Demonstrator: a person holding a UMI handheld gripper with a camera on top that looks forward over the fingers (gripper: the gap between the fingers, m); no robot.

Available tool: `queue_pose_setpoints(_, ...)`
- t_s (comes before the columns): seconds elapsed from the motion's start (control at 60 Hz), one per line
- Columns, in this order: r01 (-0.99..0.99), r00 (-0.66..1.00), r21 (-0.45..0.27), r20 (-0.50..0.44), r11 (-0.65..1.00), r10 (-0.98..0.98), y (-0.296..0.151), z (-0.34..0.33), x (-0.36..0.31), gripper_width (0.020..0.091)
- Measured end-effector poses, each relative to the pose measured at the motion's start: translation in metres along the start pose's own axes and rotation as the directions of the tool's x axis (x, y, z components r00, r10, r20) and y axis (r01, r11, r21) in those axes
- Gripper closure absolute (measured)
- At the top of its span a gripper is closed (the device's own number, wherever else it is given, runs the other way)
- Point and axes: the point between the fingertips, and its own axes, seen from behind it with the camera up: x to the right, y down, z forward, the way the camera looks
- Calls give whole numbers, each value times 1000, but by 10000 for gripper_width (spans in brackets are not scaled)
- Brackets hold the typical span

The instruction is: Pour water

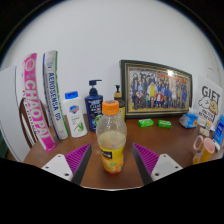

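1. Broadly, a plain white wall (120, 30) is filling the background behind everything.
2. A brown wooden table (170, 140) is carrying all the things and is stretching beyond the jaws.
3. A dark-framed group photograph (156, 89) is leaning against the wall at the back of the table.
4. Two tall printed cylinders, one pink and white (36, 103) and one white with dark lettering (55, 93), are standing tilted on the left side, just beside each other.
5. A white box with the word "GIFT" (209, 103) is showing on the right side.
6. A dark blue pump bottle (94, 103) is standing upright behind the task's bottle, with a white bottle bearing a blue label (75, 113) just beside it on the left.
7. A clear plastic bottle with an orange cap and orange liquid in its lower part (111, 140) is standing upright on the table between the jaws, close to the camera.
8. The gripper (112, 160) is sitting with its jaws spread wide; the purple pads (78, 157) are flanking the bottle with a gap at either side, so nothing is being held.
9. Two small green packets (147, 123) are lying on the table in front of the photograph.
10. Small orange and blue items at the right, near the box, are too small to tell.
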Motion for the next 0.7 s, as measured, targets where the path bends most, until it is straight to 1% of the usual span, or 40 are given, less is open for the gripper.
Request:
queue_pose_setpoints(0.067, -12, 1000, 10, -7, 1000, 12, 4, 24, -2, 295)
queue_pose_setpoints(0.133, -4, 1000, 23, -6, 1000, 4, 7, 40, -4, 394)
queue_pose_setpoints(0.2, 9, 1000, 25, -6, 1000, -8, 11, 50, -5, 535)
queue_pose_setpoints(0.25, 34, 999, 40, -31, 999, -33, 10, 53, 3, 671)
queue_pose_setpoints(0.283, 34, 999, 46, -23, 998, -33, 10, 54, 0, 675)
queue_pose_setpoints(0.317, 34, 999, 46, -15, 998, -33, 9, 54, -1, 723)
queue_pose_setpoints(0.333, 33, 999, 43, -15, 999, -32, 10, 53, 0, 722)
queue_pose_setpoints(0.367, 27, 1000, 38, -9, 999, -27, 10, 52, 0, 781)
queue_pose_setpoints(0.4, 18, 1000, 33, -8, 999, -18, 10, 49, 1, 817)
queue_pose_setpoints(0.417, 14, 1000, 33, -10, 999, -14, 8, 47, 2, 819)
queue_pose_setpoints(0.433, 13, 1000, 33, -10, 999, -12, 7, 45, 2, 849)
queue_pose_setpoints(0.5, 20, 1000, 40, -4, 999, -20, -2, 33, 4, 855)
queue_pose_setpoints(0.583, -21, 999, 52, 40, 998, 19, -22, 13, 2, 856)
queue_pose_setpoints(0.65, -114, 989, 63, 100, 991, 108, -42, -6, 5, 855)
queue_pose_setpoints(0.7, -232, 962, 58, 161, 971, 220, -60, -21, 6, 856)
